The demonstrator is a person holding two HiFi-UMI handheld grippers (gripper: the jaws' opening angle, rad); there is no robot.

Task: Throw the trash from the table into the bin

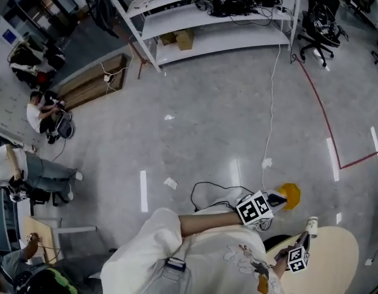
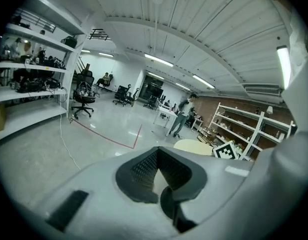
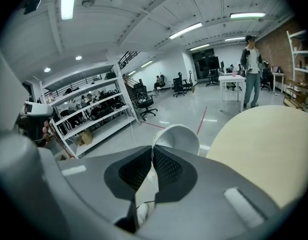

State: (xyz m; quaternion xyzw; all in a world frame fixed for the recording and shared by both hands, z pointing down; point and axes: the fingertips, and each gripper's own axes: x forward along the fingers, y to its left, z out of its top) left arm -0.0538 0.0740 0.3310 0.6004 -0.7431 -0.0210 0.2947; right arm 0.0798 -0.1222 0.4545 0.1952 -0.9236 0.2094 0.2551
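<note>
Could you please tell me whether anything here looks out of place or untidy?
Yes. Several small white scraps lie scattered on the grey polished floor, and a thin white cable trails loose across it from beside the white metal shelving. Both look like stray clutter in open walking space.

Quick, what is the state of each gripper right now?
Left gripper: fingers closed at the tips; whether anything is held cannot be told.
Right gripper: closed, holding the white cup by its rim.
</note>
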